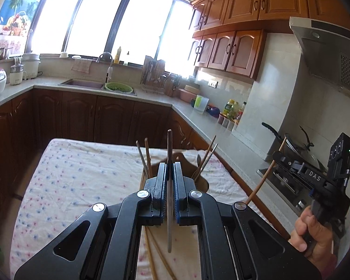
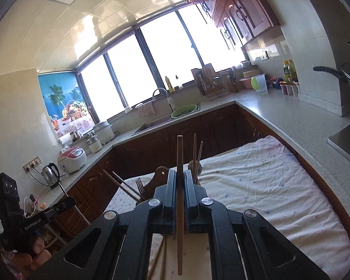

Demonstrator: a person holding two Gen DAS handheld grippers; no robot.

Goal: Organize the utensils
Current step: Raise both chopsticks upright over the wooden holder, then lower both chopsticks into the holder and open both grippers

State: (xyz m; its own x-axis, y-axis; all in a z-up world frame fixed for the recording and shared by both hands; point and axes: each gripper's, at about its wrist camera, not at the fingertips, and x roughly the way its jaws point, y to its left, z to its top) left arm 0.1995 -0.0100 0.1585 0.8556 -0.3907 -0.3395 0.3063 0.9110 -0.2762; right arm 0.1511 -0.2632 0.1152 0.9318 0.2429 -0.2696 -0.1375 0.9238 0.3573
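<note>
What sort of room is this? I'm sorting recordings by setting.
A home kitchen, most likely: a sink with a curved metal tap under the window, brown wooden wall cupboards, and a red-and-white rice cooker on the counter.

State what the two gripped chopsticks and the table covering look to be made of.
Left gripper's chopstick: grey with a dull sheen, probably metal. Right gripper's chopstick: matte brown, likely wood or bamboo. Table covering: wrinkled, flower-printed cloth, seemingly cotton.
</note>
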